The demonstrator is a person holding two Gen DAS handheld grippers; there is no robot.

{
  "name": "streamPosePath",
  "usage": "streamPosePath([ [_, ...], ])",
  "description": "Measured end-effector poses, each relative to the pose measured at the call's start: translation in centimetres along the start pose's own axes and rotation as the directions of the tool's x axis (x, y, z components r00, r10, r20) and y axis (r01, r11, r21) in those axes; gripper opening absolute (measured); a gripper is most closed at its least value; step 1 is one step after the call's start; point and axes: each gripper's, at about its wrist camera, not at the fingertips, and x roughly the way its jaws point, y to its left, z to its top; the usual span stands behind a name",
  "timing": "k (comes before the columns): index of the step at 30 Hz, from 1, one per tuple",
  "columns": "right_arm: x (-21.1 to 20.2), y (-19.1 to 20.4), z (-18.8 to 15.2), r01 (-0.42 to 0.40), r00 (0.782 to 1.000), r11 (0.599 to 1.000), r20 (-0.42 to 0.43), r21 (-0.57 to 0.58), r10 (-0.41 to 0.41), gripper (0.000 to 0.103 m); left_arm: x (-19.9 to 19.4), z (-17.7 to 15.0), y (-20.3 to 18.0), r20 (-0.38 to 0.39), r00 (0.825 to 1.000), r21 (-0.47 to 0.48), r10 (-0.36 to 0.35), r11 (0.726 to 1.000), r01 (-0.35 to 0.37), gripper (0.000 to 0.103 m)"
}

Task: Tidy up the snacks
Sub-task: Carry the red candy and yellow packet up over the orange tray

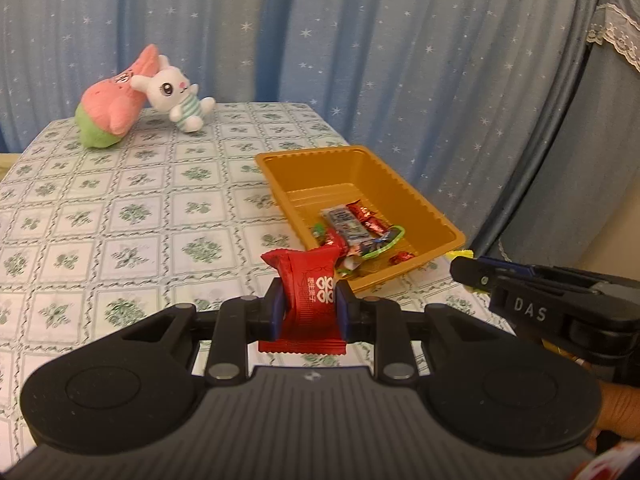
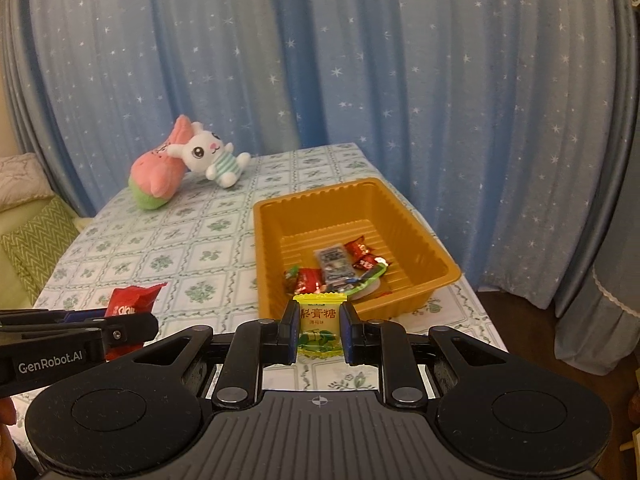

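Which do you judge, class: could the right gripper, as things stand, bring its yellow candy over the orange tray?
Probably yes. The right gripper, shut on the yellow candy, faces the orange tray's near rim with nothing between. The left gripper, holding a red packet, sits off to the side.

Red candy (image 1: 310, 300) and yellow candy (image 2: 319, 326) held upright near orange tray (image 2: 360, 196).

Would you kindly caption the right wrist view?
Right gripper clamps a yellow candy packet before the orange tray of sweets.
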Motion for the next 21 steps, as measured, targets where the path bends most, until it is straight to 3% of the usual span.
streamPosePath([
  [21, 2.8, -3.4, 2.2, 0.037, 0.999, 0.999, 0.006, 0.027, -0.037, 0.021, 4.3, 3.0, -2.1, -0.005, 0.998, -0.003, -0.059, 0.998, 0.059, 0.023],
])
